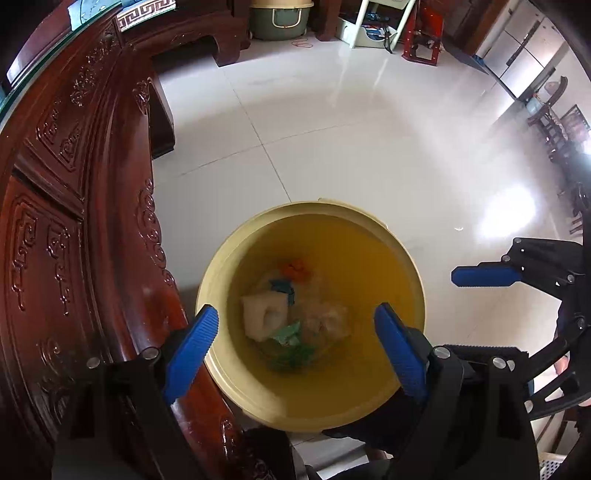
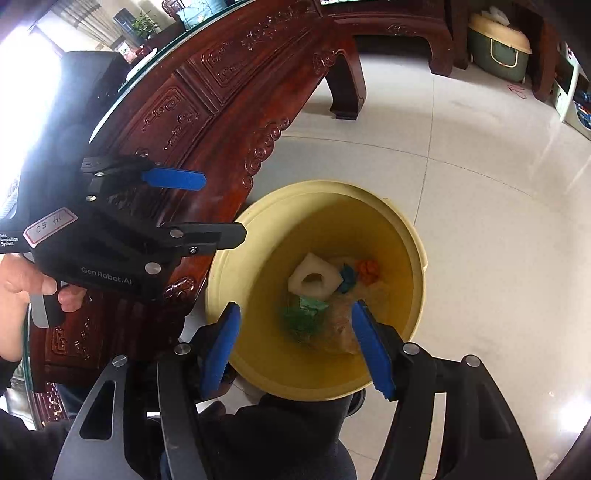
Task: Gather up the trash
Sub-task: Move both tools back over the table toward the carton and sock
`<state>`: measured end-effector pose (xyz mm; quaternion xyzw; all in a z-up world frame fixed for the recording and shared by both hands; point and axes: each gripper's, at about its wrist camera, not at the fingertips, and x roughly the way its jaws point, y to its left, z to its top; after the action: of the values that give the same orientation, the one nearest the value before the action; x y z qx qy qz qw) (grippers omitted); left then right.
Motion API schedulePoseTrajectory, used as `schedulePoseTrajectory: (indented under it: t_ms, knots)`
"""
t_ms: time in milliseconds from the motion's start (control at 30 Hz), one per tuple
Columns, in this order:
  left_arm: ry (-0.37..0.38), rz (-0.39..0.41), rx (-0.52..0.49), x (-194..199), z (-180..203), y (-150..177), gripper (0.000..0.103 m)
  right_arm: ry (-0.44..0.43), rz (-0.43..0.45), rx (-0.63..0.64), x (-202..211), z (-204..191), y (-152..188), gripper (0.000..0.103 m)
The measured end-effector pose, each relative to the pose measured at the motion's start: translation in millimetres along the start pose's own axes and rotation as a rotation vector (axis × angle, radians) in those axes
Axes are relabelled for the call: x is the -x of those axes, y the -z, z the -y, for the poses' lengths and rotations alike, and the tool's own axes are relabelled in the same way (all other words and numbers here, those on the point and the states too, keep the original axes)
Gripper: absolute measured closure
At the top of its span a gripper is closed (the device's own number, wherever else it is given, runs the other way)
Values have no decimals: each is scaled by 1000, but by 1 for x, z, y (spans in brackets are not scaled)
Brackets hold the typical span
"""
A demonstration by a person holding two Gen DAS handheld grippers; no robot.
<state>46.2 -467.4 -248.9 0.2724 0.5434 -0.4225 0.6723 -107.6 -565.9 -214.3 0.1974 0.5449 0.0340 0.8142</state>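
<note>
**Trash in the yellow bin, both jaws empty**

The trash (image 2: 325,306) lies at the bottom of a yellow bin (image 2: 402,236) that stands on the floor. In the pile there is a white foam piece (image 2: 312,280) with a hole in it, a green wrapper (image 2: 303,314), a crumpled see-through bag (image 2: 347,321), a blue scrap (image 2: 347,278) and a small orange bit (image 2: 367,271). All of it looks light and soft. The wrappers would crush and slip, so a gentle pinch on a fold should do. The foam piece looks stiffer, and its rim by the hole seems a good place to take hold (though nothing here needs lifting out, I think).

The left gripper (image 1: 295,347) hangs over the bin and points down into it. Its jaws stand wide apart with nothing between them. The right gripper (image 2: 295,347) hangs over the bin too, jaws open and empty. No trash sits in either one, so it looks like the drop is done.

Just beside the bin is a big dark red wooden table (image 2: 207,122) with carved sides and a glass top. It is close to the bin's rim, so a hand moving that way could bump it. The shiny white tile floor (image 1: 351,147) is bare near the bin. Far off stand a green and cream box (image 1: 280,16) and a red stool (image 1: 423,44), well apart from the bin. A person's hand (image 2: 22,288) holds the left gripper's handle.
</note>
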Motion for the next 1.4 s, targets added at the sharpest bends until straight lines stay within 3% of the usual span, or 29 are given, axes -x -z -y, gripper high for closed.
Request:
schedulePoseTrajectory:
  t_ms: [167,367,500,667,867,1033,1200,1400]
  knots:
    - [17,26,-6,11,5,4,17,23,24,-20,16,0,8,42]
    - [35,129,-26,56,11,21,17,67,88,-1,47,-19,13,42]
    - [33,199,-19,93,6,41,13,85,158,38,70,-47,13,34]
    - [-23,295,31,138,-10,77,5,89,220,130,86,-95,6,28]
    - [-92,377,146,184,-48,126,4,38,277,237,93,-161,-7,17]
    - [-183,443,300,218,-90,176,4,-43,353,321,92,-218,-20,8]
    - [-270,491,470,245,-136,228,4,-141,373,387,74,-278,-40,8]
    - [-361,539,618,274,-183,287,4,-176,385,468,46,-344,-58,8]
